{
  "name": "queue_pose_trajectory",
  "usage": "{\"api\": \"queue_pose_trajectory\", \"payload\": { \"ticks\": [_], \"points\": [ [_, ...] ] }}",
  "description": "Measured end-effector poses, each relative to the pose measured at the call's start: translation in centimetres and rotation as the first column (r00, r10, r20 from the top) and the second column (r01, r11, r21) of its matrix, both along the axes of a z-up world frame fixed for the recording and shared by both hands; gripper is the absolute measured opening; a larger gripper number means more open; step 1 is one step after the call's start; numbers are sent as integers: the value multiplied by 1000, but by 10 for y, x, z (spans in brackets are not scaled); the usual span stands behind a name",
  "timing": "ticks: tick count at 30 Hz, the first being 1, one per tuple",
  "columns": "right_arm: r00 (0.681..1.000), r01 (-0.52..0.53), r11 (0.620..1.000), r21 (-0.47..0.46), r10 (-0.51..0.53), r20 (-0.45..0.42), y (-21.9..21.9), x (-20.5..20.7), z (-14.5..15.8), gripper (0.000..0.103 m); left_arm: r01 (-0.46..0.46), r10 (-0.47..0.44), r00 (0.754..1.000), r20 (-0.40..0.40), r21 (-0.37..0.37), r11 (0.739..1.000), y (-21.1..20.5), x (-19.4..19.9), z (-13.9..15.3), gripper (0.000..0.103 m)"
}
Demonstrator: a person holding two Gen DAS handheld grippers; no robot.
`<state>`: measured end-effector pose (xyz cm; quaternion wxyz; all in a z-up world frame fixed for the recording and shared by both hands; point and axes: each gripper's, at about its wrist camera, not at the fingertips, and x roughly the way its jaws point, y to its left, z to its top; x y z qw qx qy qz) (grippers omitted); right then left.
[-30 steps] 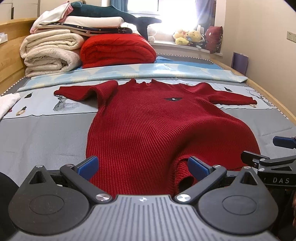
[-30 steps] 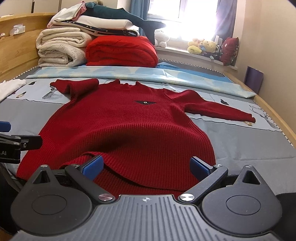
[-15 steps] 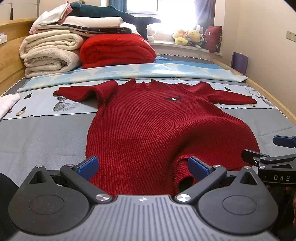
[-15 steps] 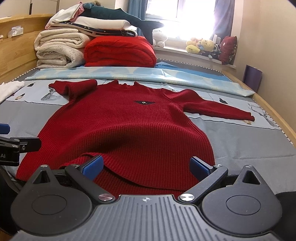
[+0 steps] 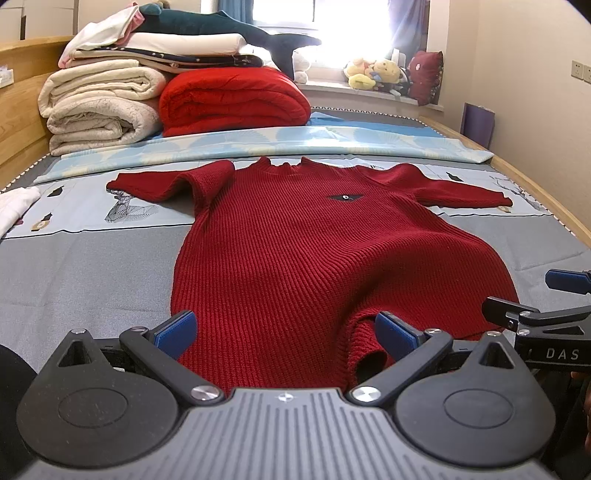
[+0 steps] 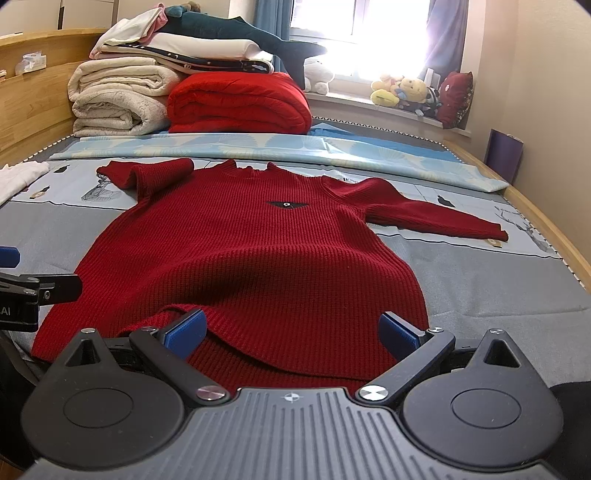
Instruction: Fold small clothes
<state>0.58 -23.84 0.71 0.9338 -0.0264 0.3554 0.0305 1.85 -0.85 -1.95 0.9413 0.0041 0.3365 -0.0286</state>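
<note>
A dark red knitted sweater [image 5: 314,251] lies flat on the bed, collar far, hem near me; it also shows in the right wrist view [image 6: 251,251]. Its left sleeve [image 5: 166,182] is bent back, its right sleeve [image 6: 436,218] lies stretched out. My left gripper [image 5: 284,330] is open, its blue pads [image 5: 176,329] either side of the hem's left part. My right gripper [image 6: 291,328] is open over the hem's right part, which is rumpled. Neither holds cloth. Each gripper shows at the edge of the other's view.
Folded cream blankets [image 5: 96,107], a red quilt [image 5: 232,101] and a dark plush shark [image 5: 221,27] are stacked at the bed's far end. A white garment [image 5: 14,206] lies at the left edge. Wooden bed rails [image 6: 546,221] run along the right side. Plush toys [image 6: 406,92] line the windowsill.
Both grippers have edged slightly forward toward the hem. The sweater has not moved and both grippers stay open.
</note>
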Motion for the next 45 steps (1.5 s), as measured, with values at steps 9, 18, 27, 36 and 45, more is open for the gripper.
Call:
{"api": "queue_pose_trajectory", "payload": {
  "ticks": [9,18,27,36,45],
  "points": [
    [995,99,994,53,-100,19,-21,9,6,80,-55,55,998,-6,-33,998,18,10,23,101],
    [994,100,992,73,-103,40,-102,59,17,55,59,-59,998,-13,0,998,90,74,35,43],
    [950,155,983,96,-122,-288,-145,107,-62,61,-204,112,902,-418,-184,962,150,112,-46,44],
    [879,174,978,114,-102,-466,-145,119,-102,48,-227,116,827,-550,-138,964,144,126,-77,47],
    [899,242,943,228,-130,-418,-172,109,-77,7,-162,77,838,-540,-113,980,137,127,-79,13]
  ]
}}
